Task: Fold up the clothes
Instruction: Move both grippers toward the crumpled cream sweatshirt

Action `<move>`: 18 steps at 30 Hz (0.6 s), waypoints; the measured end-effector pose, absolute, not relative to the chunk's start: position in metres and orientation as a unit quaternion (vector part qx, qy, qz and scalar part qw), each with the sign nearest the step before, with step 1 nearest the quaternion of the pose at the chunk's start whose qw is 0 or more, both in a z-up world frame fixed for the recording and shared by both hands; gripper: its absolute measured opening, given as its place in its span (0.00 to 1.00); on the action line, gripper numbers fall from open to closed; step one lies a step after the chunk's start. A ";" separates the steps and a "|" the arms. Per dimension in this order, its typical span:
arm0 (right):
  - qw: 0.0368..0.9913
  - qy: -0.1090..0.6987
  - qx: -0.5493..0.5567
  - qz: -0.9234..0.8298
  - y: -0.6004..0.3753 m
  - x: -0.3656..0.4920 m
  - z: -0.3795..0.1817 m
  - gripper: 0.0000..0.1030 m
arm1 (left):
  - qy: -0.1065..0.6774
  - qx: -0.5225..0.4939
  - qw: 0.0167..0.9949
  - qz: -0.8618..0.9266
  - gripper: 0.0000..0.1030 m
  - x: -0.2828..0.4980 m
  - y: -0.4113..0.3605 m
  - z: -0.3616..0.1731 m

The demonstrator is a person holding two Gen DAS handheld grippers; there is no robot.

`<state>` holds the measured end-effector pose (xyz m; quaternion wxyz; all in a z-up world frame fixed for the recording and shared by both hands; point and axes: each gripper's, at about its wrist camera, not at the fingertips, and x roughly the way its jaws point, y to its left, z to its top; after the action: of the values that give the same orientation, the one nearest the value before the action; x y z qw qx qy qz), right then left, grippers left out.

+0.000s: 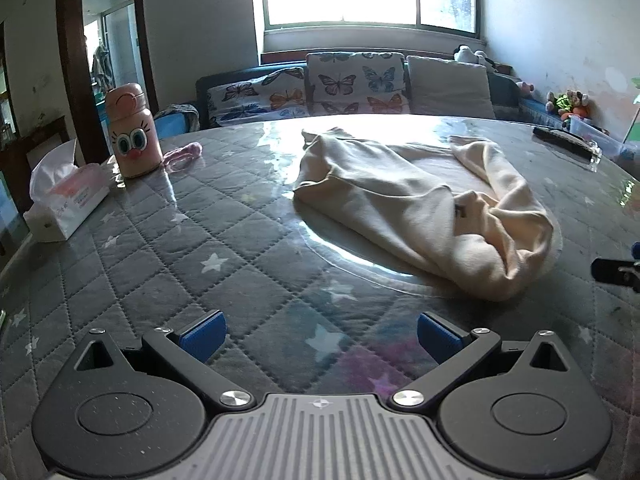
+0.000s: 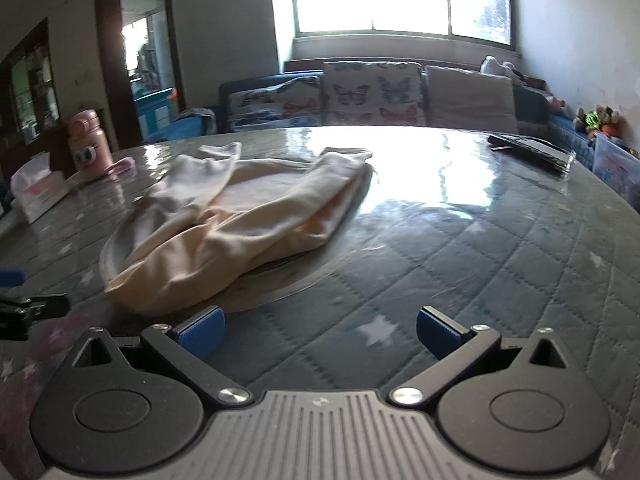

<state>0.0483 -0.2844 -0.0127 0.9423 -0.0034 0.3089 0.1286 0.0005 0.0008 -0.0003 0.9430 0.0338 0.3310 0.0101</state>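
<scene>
Heads up: nothing is grabbed yet. Your left gripper (image 1: 319,338) has its blue-padded fingers spread wide over bare table, and your right gripper (image 2: 319,336) is just as wide and just as empty.

The crumpled cream-coloured cloth garment (image 1: 424,204) sits centre-right in the left wrist view and centre-left in the right wrist view (image 2: 236,216), bunched up with two narrow ends pointing toward the window. It lies partly on a round clear glass turntable (image 1: 344,256) on top of the grey quilted star-print table cover (image 1: 168,248).

What I'd watch out for:

- That surface looks glossy, so I'd guess the fabric slides instead of pinching up. You may end up just pushing the heap around.
- If the glass disc spins, dragging the cloth could rotate everything and wreck your fold line.
- The heap is layered near the closest edge, so a blind pinch likely catches several layers at once.
- The pink cartoon-face water bottle (image 1: 134,132) and the white tissue pack (image 1: 64,204) sit at left of the frame, well apart from the garment, but a wide sweep that way could tip the bottle.
</scene>
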 end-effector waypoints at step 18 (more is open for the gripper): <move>0.934 0.322 -0.022 0.153 -0.240 0.020 -0.011 1.00 | 0.330 0.027 0.943 0.030 1.00 -0.014 -0.022 -0.006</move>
<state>0.0198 -0.2396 -0.0114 0.9339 -0.0219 0.3223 0.1533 -0.0142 -0.0223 -0.0065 0.9430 0.0265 0.3304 0.0295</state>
